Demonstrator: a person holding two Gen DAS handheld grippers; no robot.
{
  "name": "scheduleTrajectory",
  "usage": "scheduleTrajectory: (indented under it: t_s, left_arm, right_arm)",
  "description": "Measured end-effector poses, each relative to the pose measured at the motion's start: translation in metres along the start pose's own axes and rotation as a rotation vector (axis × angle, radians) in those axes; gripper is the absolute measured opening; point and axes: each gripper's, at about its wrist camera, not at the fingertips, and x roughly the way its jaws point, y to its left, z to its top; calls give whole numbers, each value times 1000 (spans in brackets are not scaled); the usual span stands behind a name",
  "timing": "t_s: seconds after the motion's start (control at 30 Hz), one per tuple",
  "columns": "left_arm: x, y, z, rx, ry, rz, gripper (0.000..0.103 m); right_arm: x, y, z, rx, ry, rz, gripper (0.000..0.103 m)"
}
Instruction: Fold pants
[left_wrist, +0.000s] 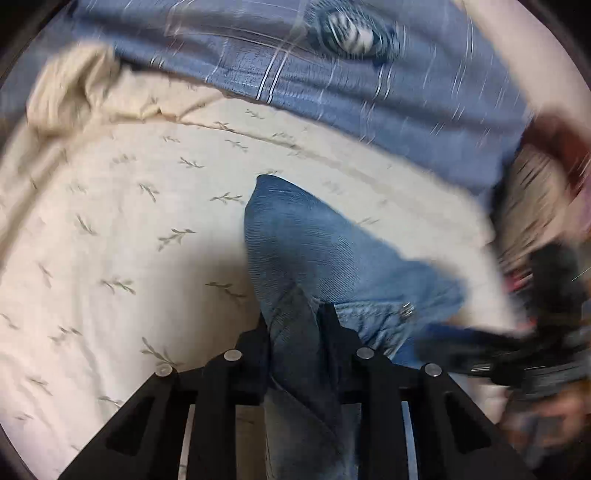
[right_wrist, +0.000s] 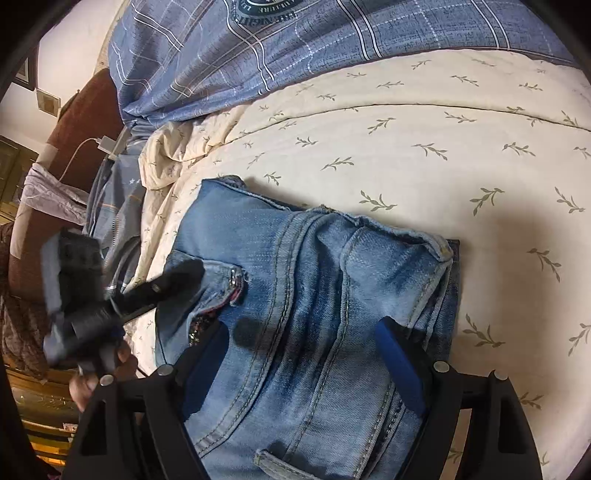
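Light blue jeans (right_wrist: 295, 295) lie folded on the cream bedsheet (right_wrist: 424, 155), waistband and seams toward the far side. My left gripper (left_wrist: 295, 317) is shut on a fold of the jeans (left_wrist: 306, 240) and holds it raised above the sheet. It also shows in the right wrist view (right_wrist: 177, 273), blurred, at the jeans' left edge near the zipper. My right gripper (right_wrist: 303, 339) is open, its blue-padded fingers (right_wrist: 399, 365) spread over the jeans just above the denim. It shows blurred at the right of the left wrist view (left_wrist: 436, 341).
A blue plaid duvet (right_wrist: 258, 55) lies bunched along the far side of the bed. A rumpled cream sheet corner (left_wrist: 74, 85) sits at the far left. A brown headboard (right_wrist: 88, 118) and a white charger cable (right_wrist: 85, 147) are at the left.
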Motion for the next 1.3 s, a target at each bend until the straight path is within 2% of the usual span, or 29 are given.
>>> scheduleTrajectory:
  t_s: [0.1, 0.17, 0.23, 0.27, 0.33, 0.4, 0.47, 0.53, 0.57, 0.63, 0.67, 0.7, 0.73, 0.8, 0.83, 0.87, 0.9, 0.93, 0.97, 1.0, 1.03, 1.07, 1.17, 1.23, 1.27, 1.3]
  left_arm:
    - [-8, 9, 5, -80, 30, -15, 40]
    - [-25, 18, 3, -106, 21, -36, 61]
    - [-45, 21, -2, -108, -39, -36, 67]
    - [-59, 18, -6, -93, -88, -33, 69]
    - [-78, 8, -17, -55, -152, -53, 71]
    - [-80, -11, -24, 26, -155, -72, 72]
    - [-66, -34, -32, 138, -131, 2, 72]
    - [-36, -43, -39, 198, -52, 130, 72]
    - [-26, -42, -44, 206, -43, 159, 79]
    - [-19, -32, -50, 168, -55, 139, 85]
    - [-18, -26, -51, 139, -48, 119, 85]
    - [-18, -22, -51, 117, -41, 103, 86]
    - [-17, -20, -51, 116, -40, 100, 87]
    - [-17, -21, -53, 137, -54, 123, 90]
    - [-16, -22, -55, 147, -56, 127, 90]
    - [-15, -23, -57, 159, -58, 130, 90]
    - [-15, -23, -58, 161, -64, 135, 90]
    - [-17, -24, -59, 161, -70, 139, 91]
    - [-15, -24, -57, 161, -71, 138, 91]
    - [-14, -23, -56, 160, -71, 135, 91]
    - [-14, -22, -56, 157, -73, 131, 91]
    - [-14, -21, -56, 156, -77, 130, 91]
    - [-14, -21, -54, 150, -78, 129, 91]
    - [-14, -21, -55, 152, -78, 130, 91]
    - [-14, -21, -56, 153, -80, 133, 92]
    - [-14, -21, -57, 153, -82, 136, 92]
  right_arm:
    - [-4, 4, -1, 1, -12, 4, 88]
    - [-20, -3, -6, 41, -54, 71, 87]
    - [-48, -18, -17, 111, -147, 175, 87]
    - [-62, -30, -25, 152, -194, 168, 88]
    - [-71, -52, -34, 216, -229, 104, 92]
    - [-65, -73, -42, 290, -201, 124, 92]
    - [-55, -79, -46, 324, -182, 194, 92]
    - [-47, -76, -44, 308, -184, 223, 92]
    - [-43, -72, -40, 293, -185, 226, 92]
    - [-31, -67, -34, 264, -150, 175, 91]
    - [-28, -62, -30, 247, -133, 134, 86]
    - [-30, -55, -26, 226, -115, 98, 52]
    - [-35, -45, -25, 205, -107, 60, 36]
    - [-50, -29, -22, 173, -153, 17, 24]
    - [-50, -30, -22, 171, -148, -10, 24]
    - [-39, -36, -23, 169, -114, -82, 24]
    - [-29, -43, -26, 185, -79, -109, 26]
    - [-29, -52, -30, 229, -99, -66, 28]
    - [-35, -59, -36, 283, -131, -1, 39]
    - [-42, -63, -44, 328, -144, 48, 73]
    - [-51, -63, -52, 343, -163, 78, 85]
    - [-60, -61, -60, 334, -184, 83, 89]
    - [-67, -55, -84, 309, -170, 93, 89]
    - [-50, -51, -100, 317, -105, 98, 89]
    - [-41, -47, -104, 308, -80, 111, 85]
    - [-33, -42, -108, 288, -67, 113, 65]
